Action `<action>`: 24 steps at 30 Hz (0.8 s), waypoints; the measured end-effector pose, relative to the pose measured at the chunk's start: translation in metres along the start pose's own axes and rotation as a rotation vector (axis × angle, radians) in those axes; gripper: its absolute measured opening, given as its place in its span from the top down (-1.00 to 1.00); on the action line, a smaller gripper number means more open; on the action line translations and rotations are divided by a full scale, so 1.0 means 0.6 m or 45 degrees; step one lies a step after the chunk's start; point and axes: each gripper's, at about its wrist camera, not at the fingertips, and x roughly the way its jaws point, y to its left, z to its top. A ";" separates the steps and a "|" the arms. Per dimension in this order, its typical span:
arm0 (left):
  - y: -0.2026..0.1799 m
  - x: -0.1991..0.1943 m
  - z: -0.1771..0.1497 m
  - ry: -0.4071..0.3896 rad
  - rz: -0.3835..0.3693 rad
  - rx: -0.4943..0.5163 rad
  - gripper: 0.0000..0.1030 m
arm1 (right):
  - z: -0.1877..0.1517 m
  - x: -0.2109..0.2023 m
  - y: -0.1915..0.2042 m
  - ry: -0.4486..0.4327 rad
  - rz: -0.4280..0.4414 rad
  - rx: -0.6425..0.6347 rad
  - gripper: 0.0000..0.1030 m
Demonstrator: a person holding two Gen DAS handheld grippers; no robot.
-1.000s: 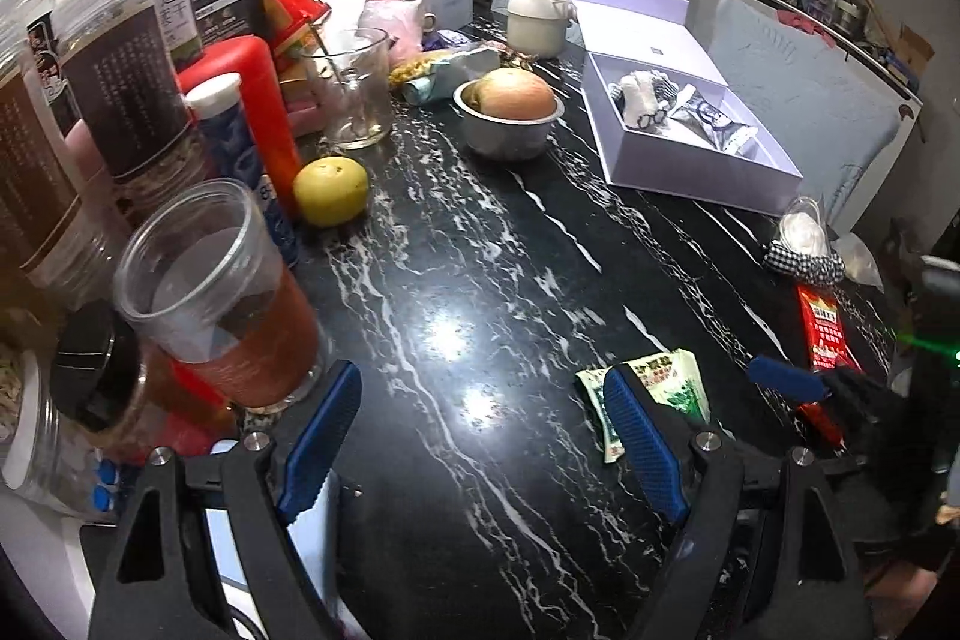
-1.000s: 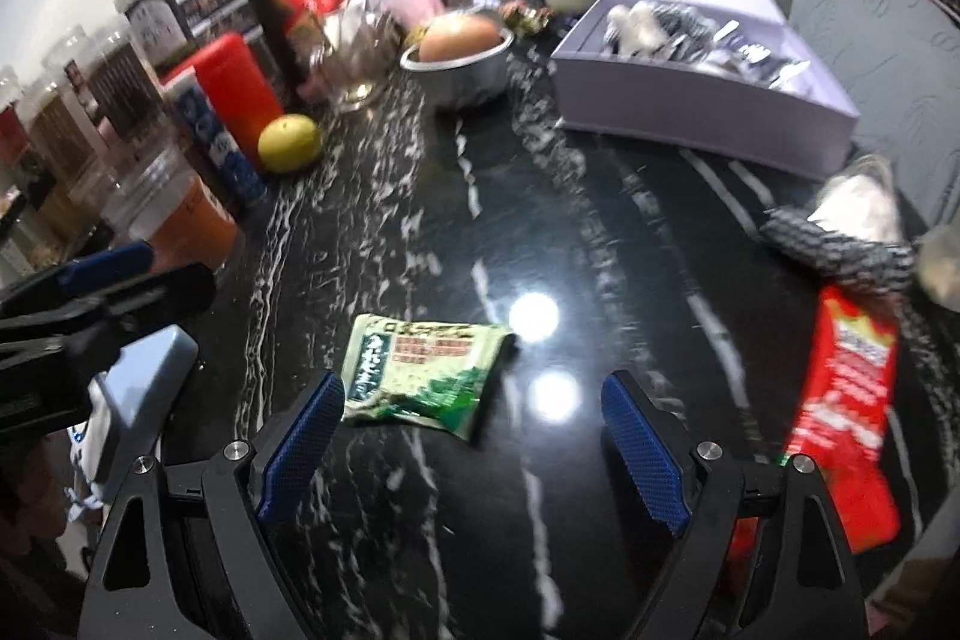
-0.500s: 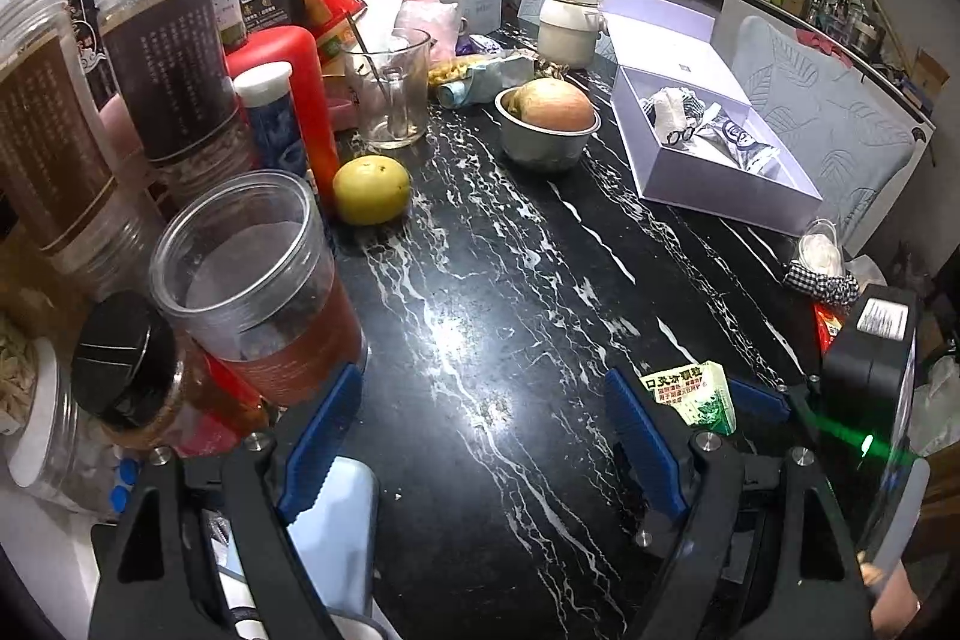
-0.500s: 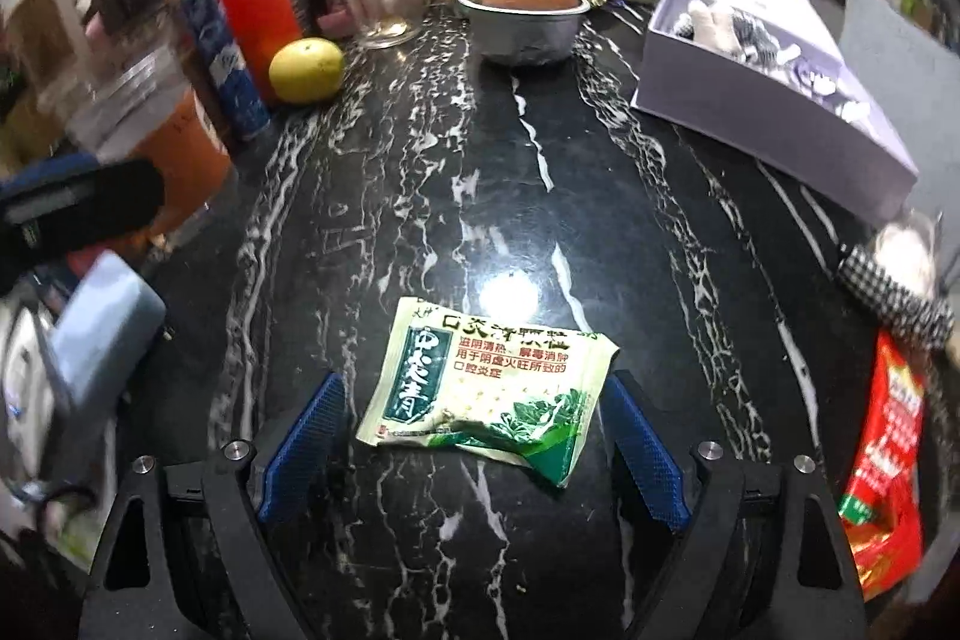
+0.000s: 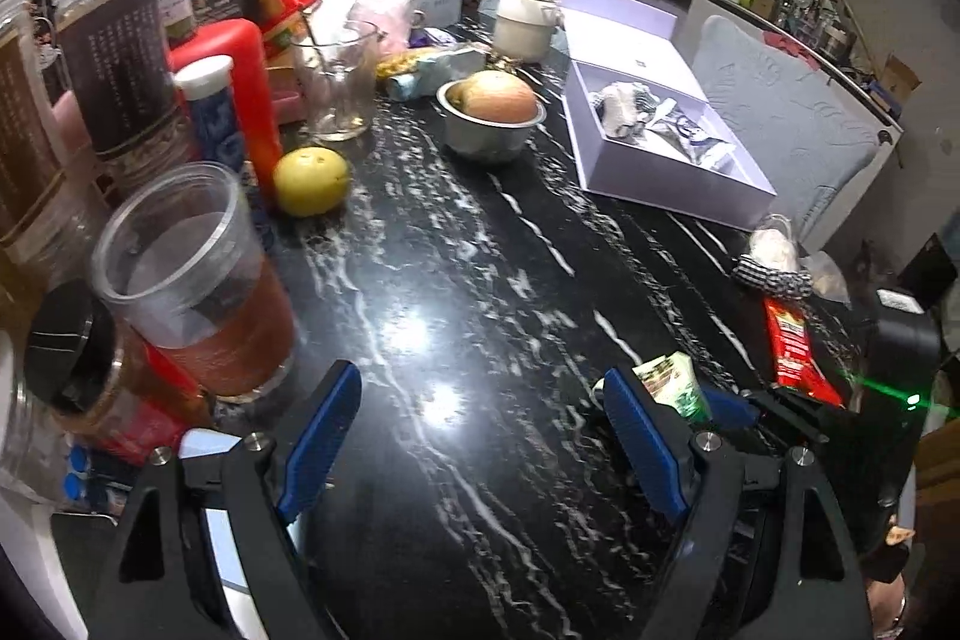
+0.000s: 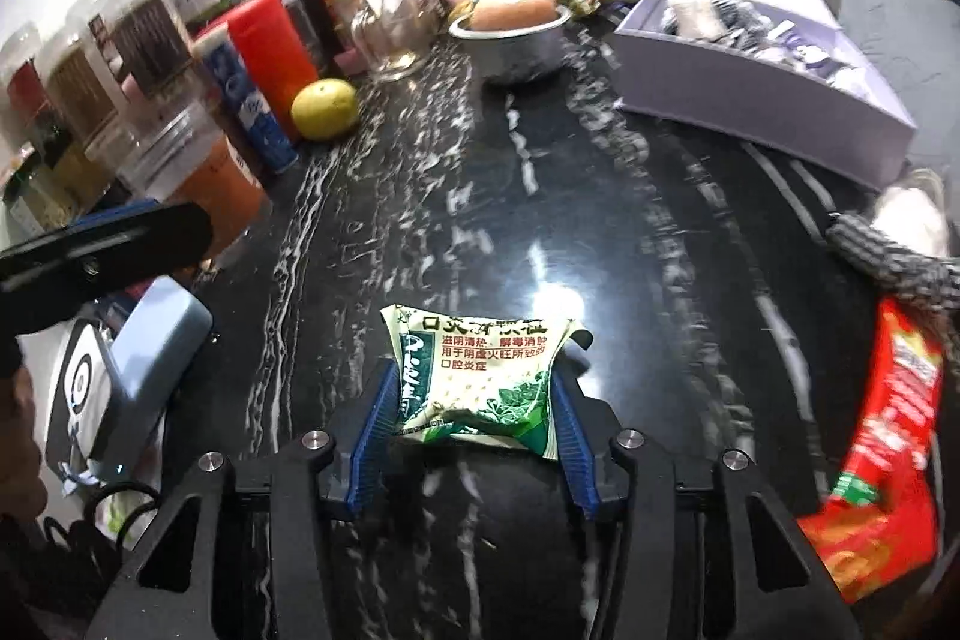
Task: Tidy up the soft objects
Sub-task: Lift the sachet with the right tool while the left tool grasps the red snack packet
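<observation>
My right gripper (image 6: 474, 418) is shut on a green and cream soft packet (image 6: 480, 370), held just above the black marble table (image 6: 600, 220). The packet also shows in the left wrist view (image 5: 669, 382), beside my right gripper. My left gripper (image 5: 480, 436) is open and empty over the table's near edge. A red packet (image 6: 882, 430) lies at the right, with a checked cloth pouch (image 6: 888, 250) behind it. An open lilac box (image 5: 678, 184) with several soft items stands at the back right.
Jars, a clear cup (image 5: 192, 280), a red bottle (image 5: 252, 100) and a blue tube crowd the left side. A lemon (image 5: 312, 181), a glass (image 5: 336, 88) and a metal bowl (image 5: 489, 130) holding an onion stand toward the back. A pale blue case (image 6: 156, 340) lies at the near left.
My right gripper moved in over the green packet and closed on it. My left gripper stayed open and shifted only slightly.
</observation>
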 end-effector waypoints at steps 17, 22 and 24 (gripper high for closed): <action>-0.147 0.035 -0.009 0.098 -0.334 0.208 -0.62 | -0.028 -0.178 -0.109 -0.204 -0.167 0.232 0.05; -0.202 0.045 -0.015 0.119 -0.397 0.307 -0.62 | -0.051 -0.216 -0.151 -0.237 -0.243 0.321 0.05; -0.225 0.053 -0.018 0.132 -0.416 0.345 -0.62 | -0.062 -0.225 -0.169 -0.245 -0.269 0.359 0.05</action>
